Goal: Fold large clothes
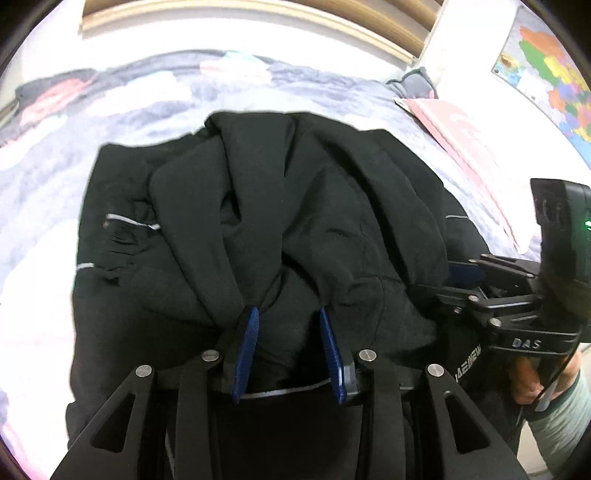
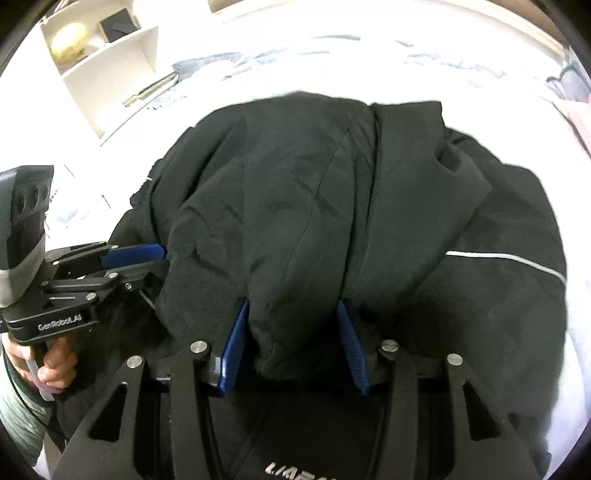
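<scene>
A large black jacket [image 1: 258, 221] with thin white stripes lies bunched on the bed; it also fills the right wrist view [image 2: 332, 206]. My left gripper [image 1: 288, 317] has its blue fingers [image 1: 247, 347] pressed on a thick fold of the black fabric near the jacket's near edge. My right gripper [image 2: 293, 310] likewise has its blue fingers [image 2: 351, 343] on either side of a bulky fold. Each gripper shows in the other's view, the right one [image 1: 461, 273] at the jacket's right edge, the left one [image 2: 136, 254] at its left edge.
The bed cover [image 1: 110, 110] is pale grey and white. A pink cloth [image 1: 461, 140] lies at the far right. A colourful map [image 1: 546, 74] hangs on the right wall. A white shelf unit [image 2: 103, 66] stands at the far left. A wooden headboard [image 1: 258, 14] runs along the back.
</scene>
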{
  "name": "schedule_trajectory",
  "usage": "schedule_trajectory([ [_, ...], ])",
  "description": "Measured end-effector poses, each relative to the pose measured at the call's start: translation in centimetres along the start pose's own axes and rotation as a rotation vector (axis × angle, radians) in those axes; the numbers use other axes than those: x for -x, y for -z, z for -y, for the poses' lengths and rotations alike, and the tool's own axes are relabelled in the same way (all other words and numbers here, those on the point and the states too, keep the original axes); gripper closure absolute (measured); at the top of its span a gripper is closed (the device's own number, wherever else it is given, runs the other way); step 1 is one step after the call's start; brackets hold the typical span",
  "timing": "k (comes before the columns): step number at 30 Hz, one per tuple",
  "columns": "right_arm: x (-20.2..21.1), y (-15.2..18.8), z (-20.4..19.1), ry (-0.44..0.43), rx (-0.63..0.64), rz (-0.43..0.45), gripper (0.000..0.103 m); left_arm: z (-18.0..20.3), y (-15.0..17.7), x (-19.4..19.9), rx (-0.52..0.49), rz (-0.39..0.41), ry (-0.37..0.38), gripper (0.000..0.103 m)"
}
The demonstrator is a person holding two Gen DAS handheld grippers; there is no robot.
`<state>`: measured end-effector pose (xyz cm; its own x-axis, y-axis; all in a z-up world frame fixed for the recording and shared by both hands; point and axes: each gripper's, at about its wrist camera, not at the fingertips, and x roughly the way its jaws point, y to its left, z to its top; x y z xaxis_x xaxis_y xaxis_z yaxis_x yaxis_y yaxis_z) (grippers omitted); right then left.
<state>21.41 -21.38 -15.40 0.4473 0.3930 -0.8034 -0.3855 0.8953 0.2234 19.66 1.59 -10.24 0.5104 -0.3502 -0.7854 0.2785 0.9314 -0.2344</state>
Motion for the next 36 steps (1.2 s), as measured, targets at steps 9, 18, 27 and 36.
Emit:
schedule_trajectory([
  [9,10.1,1.8,-2.1,-0.043,0.034,0.183,0.051,3.4,1.4,8.6,-0.104,0.127,-0.115,0.067],
  [18,21.9,7.9,-7.9,0.065,0.108,0.29,0.045,6.2,5.9,18.4,-0.067,0.245,-0.074,0.066],
  [27,16.4,12.8,-11.6,0.12,0.038,0.096,0.043,6.4,10.3,19.0,-0.03,0.242,-0.031,0.058],
  [36,5.3,12.8,-11.0,0.264,-0.078,-0.072,0.058,2.0,13.9,16.9,0.072,0.163,-0.026,0.058],
])
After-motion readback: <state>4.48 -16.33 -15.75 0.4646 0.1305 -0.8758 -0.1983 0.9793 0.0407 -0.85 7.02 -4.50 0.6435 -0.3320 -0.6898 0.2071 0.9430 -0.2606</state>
